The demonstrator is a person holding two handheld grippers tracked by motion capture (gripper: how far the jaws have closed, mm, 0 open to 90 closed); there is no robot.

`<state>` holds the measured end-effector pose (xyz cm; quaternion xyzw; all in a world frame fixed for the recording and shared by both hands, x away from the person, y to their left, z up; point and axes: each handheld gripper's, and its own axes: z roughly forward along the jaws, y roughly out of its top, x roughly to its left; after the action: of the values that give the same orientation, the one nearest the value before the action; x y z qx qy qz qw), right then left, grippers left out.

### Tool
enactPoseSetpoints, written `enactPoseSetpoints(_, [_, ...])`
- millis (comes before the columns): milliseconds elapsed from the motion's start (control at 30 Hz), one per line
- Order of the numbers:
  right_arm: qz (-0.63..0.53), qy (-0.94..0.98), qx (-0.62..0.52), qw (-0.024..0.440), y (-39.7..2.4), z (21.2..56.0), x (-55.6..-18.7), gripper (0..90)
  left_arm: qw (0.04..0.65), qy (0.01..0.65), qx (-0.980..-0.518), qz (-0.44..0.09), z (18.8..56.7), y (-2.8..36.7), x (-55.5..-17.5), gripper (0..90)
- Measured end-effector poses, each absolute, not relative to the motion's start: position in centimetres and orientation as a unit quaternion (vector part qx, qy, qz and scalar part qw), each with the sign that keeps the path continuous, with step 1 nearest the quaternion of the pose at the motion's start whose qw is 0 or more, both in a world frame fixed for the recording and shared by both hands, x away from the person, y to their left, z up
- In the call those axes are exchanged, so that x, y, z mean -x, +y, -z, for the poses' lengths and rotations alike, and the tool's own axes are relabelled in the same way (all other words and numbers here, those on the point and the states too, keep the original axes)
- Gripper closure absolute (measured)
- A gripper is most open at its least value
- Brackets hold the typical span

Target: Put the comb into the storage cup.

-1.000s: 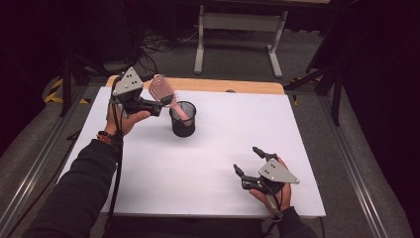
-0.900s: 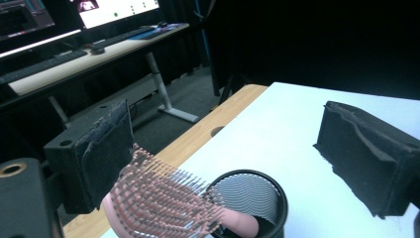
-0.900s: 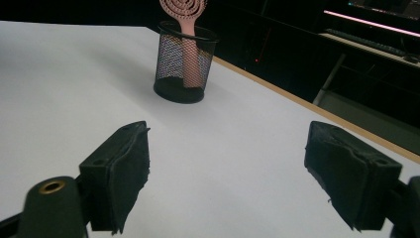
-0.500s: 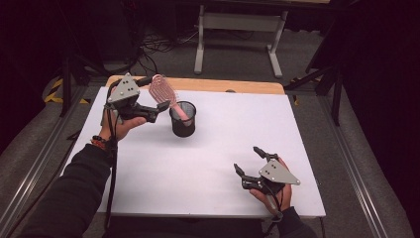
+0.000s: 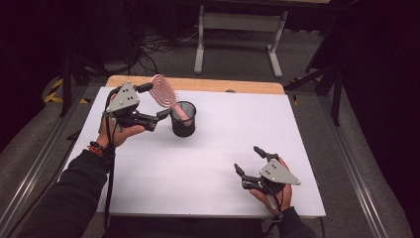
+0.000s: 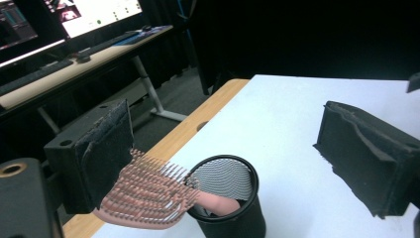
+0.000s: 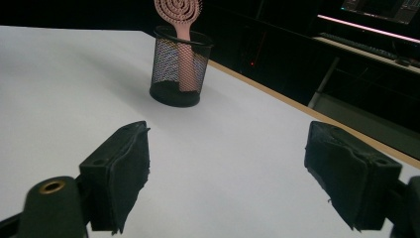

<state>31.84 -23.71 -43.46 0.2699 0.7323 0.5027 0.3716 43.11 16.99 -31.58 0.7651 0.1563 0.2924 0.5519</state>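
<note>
High view: pink hairbrush point(image 5: 166, 94) standing handle-down in mesh cup point(image 5: 183, 119), left gripper point(image 5: 151, 104) fingers apart beside it, released. Right gripper point(image 5: 251, 161) fingers apart, empty, low over tabletop point(image 5: 223, 134). Next: back left gripper away without tipping cup.

Beyond the left gripper point(image 5: 152, 104), a dim room: grey floor point(image 5: 247, 54), white-legged desk point(image 5: 237, 22) carrying lit monitors point(image 6: 94, 12).
</note>
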Motion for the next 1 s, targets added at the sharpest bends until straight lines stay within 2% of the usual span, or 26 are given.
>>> enactPoseSetpoints(1000, [-0.506, 0.726, -0.27, 0.38, -23.8, 43.3, -31.6, 18.7, 0.551, 0.122, -0.775, -0.284, 32.7, 17.4, -39.3, 8.1])
